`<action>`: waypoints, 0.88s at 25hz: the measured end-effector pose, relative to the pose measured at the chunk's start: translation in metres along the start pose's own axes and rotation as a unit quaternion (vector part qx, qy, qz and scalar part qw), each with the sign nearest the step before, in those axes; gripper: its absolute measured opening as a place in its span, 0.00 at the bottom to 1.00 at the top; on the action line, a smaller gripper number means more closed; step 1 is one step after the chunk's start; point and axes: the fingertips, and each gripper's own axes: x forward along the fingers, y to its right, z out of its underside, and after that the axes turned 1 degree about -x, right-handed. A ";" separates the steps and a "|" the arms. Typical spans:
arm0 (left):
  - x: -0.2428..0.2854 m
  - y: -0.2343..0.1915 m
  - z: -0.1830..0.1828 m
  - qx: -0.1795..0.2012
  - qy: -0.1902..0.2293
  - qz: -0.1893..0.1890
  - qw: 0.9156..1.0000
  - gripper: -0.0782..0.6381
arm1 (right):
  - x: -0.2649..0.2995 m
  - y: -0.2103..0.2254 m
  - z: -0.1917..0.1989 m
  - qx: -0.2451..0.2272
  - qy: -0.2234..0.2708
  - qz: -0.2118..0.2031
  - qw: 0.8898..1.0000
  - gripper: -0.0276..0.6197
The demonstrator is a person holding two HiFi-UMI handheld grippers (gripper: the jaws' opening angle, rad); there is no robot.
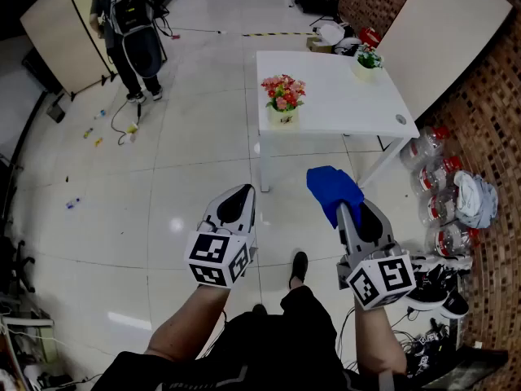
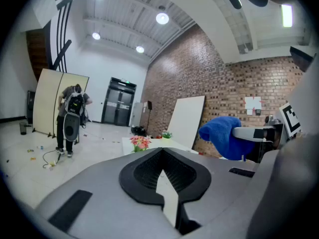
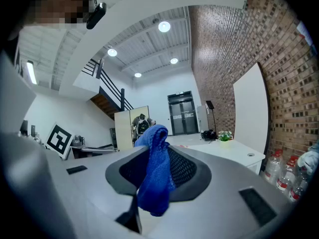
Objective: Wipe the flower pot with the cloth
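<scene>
A cream flower pot (image 1: 283, 114) with pink and red flowers stands near the front left corner of a white table (image 1: 342, 96) some way ahead; it also shows small in the left gripper view as the flower pot (image 2: 140, 143). A blue cloth (image 1: 332, 189) hangs from my right gripper (image 1: 345, 210), whose jaws are shut on it; the right gripper view shows the cloth (image 3: 153, 176) draped over the right gripper (image 3: 147, 183). My left gripper (image 1: 238, 197) is held beside it over the floor, jaws together and empty, as the left gripper (image 2: 163, 176) confirms. Both are well short of the table.
A second small potted plant (image 1: 368, 59) sits at the table's far right corner. Water bottles (image 1: 444, 194) and shoes (image 1: 435, 296) lie along the brick wall at right. A person with a backpack (image 1: 130, 23) stands far left by leaning boards (image 1: 57, 31).
</scene>
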 end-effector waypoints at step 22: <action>0.221 -0.104 0.049 -0.006 -0.028 -0.106 0.994 0.11 | 0.249 0.097 0.102 -0.014 -0.075 -0.102 0.992 0.19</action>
